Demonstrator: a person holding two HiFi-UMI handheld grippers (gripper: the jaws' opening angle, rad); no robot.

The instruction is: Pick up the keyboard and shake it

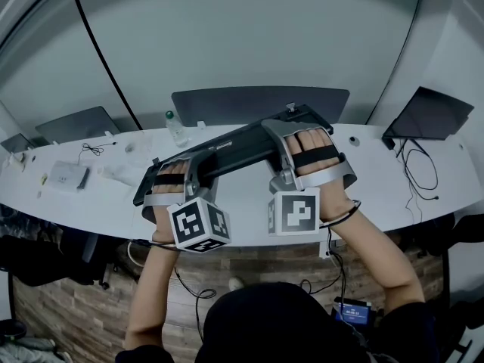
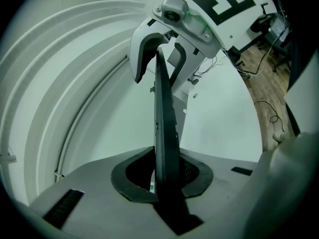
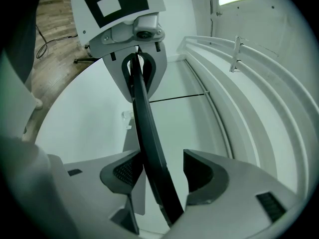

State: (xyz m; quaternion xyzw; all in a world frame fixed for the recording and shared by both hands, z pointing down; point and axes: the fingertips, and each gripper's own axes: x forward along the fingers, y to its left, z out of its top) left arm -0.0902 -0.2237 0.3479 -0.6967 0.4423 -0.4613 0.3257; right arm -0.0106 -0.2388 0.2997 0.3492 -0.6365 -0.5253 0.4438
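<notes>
Office with a long white worktop (image 1: pixel 249 199). A dark monitor (image 1: pixel 261 104) stands behind the keyboard and a water bottle (image 1: pixel 175 127) is just left of the keyboard's middle.

The black keyboard (image 1: pixel 242 146) is off the worktop, held in the air in front of the person. Its long axis runs side to side, with the left end lower and nearer the person and the right end higher, towards the monitor.

- **Left tongs** (image 2: pixel 162 176): at the keyboard's left end and clamped on it. Seen edge-on, the board stands pinched between both pads.
- **Right tongs** (image 3: pixel 159 176): at the keyboard's right end with the jaws spread wide. The board passes between them. There is a clear gap to the pad on the right of that view. It sits hard up against the other pad, but I can't tell whether it touches.

Key relation: the board spans from one set of tongs to the other along its length, so each end already sits inside its own jaws and neither needs to reach.

Judgement: only the left end is really gripped now, so the weight hangs from that side. The right tongs need to close on the right end before any shaking. Otherwise the board will likely swing or twist about the left grip.
</notes>
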